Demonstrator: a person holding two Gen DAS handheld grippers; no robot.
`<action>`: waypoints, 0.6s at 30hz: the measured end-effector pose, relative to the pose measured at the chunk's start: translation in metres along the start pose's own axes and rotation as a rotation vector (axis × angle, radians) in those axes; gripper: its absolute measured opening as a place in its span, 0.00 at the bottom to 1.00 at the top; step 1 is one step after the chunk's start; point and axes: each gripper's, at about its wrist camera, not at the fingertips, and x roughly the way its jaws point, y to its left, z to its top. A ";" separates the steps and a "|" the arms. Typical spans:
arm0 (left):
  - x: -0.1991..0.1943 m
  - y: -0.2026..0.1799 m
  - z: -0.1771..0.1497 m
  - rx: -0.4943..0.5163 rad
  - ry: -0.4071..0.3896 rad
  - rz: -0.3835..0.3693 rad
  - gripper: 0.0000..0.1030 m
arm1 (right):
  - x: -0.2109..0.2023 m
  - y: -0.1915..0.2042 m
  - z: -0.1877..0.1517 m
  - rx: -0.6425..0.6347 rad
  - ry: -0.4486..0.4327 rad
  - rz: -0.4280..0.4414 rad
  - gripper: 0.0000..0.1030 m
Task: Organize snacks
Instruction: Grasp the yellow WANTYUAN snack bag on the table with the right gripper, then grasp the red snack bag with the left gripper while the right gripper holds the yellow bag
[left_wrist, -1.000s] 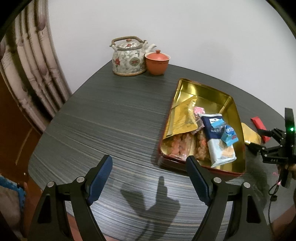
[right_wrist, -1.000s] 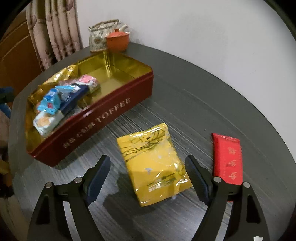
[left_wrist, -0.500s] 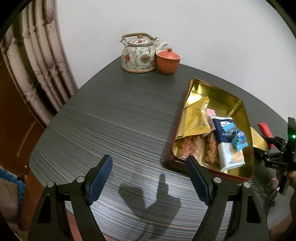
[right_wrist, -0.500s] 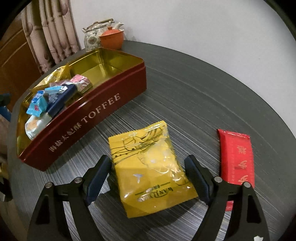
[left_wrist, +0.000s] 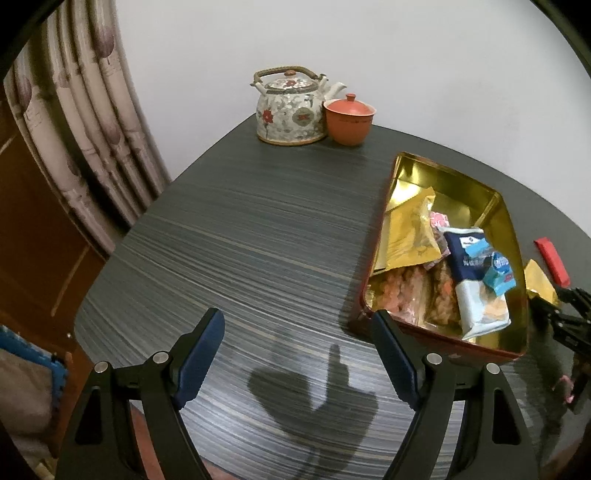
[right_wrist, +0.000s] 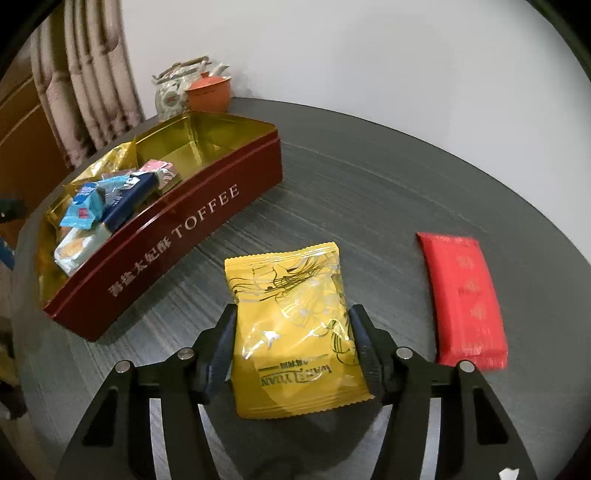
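The yellow packet (right_wrist: 295, 328) is clamped between the right gripper (right_wrist: 293, 345) pads on the dark table (right_wrist: 369, 192); the left gripper (left_wrist: 297, 356) is held wide apart, gripping nothing. Beyond, assorted wrapped snacks (right_wrist: 99, 206) are held in the TOFFEE tin (right_wrist: 177, 236), a red packet (right_wrist: 463, 299) beside it; farthest, a teapot (left_wrist: 290, 107) is seen by the wall

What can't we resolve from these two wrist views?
- Right wrist: whether the right gripper lifts the yellow packet; its underside is hidden.
- Right wrist: red packet print is blurred.
- Left wrist: loose snacks in the toffee tin are buried under bags.
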 end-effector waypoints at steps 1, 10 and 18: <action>0.000 -0.002 0.000 0.004 0.001 -0.003 0.79 | -0.004 -0.002 -0.005 0.016 -0.004 0.001 0.54; -0.013 -0.045 0.001 0.048 -0.006 -0.071 0.79 | -0.043 -0.032 -0.044 0.101 -0.026 -0.062 0.54; -0.026 -0.126 0.017 0.165 -0.024 -0.159 0.79 | -0.071 -0.071 -0.071 0.165 -0.033 -0.142 0.54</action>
